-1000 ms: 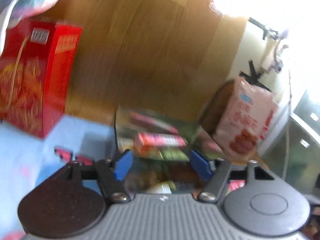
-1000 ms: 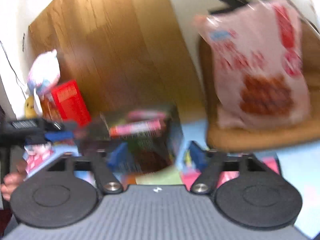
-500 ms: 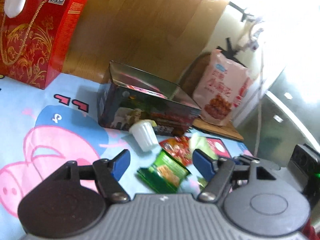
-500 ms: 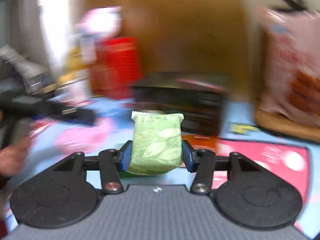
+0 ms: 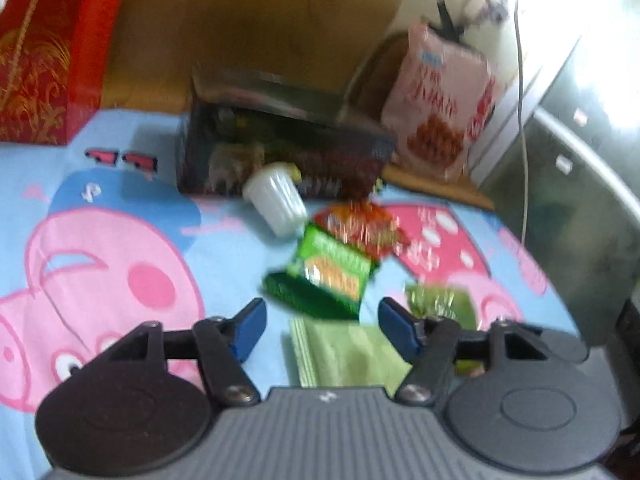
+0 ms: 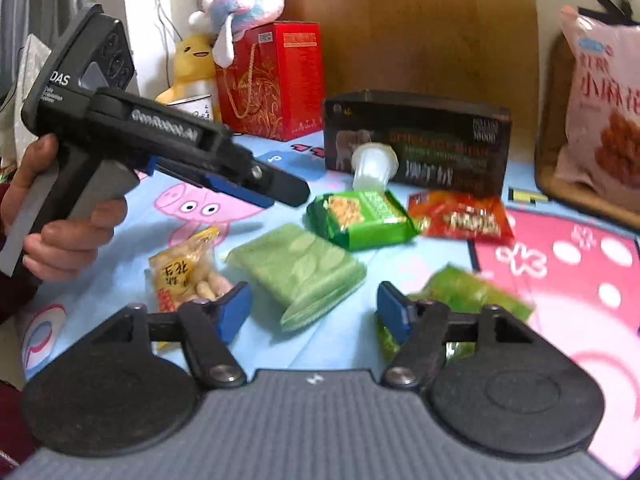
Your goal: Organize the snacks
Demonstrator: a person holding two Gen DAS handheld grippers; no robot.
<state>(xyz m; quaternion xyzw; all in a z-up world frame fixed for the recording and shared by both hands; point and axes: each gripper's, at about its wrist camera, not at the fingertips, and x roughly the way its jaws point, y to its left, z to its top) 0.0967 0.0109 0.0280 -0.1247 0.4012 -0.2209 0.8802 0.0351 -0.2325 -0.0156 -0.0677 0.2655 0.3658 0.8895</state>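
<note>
Looking over the blue cartoon-print cloth (image 6: 352, 344), we see the snacks scattered in front of the dark rectangular cardboard box (image 6: 416, 136), which we judge is where they belong. Our right gripper (image 6: 314, 308) stands spread and empty; its jaws have just been opening, and the pale green leaf-printed packet (image 6: 296, 272) lies flat on the cloth just ahead of it, gripped by neither pad. Our left gripper (image 5: 322, 326) is also spread with nothing pinched, its jaws having just been closing, and the same pale packet (image 5: 344, 356) sits under and between its fingers. Both tools aim at one spot, so they could collide or tug the same wrapper.

The bright green biscuit pack (image 6: 364, 216) overlaps the red foil sachet (image 6: 464, 216), so a careless pinch may drag both. The white plastic jelly cup (image 6: 374, 166) leans on its side against the box and could roll if nudged. The clear bag of pale crackers (image 6: 188, 276) lies just beside the right gripper's left finger and might get snagged. A crinkly green wrapper (image 6: 472, 296) beside the other finger is blurred; we cannot tell its exact lie.
</note>
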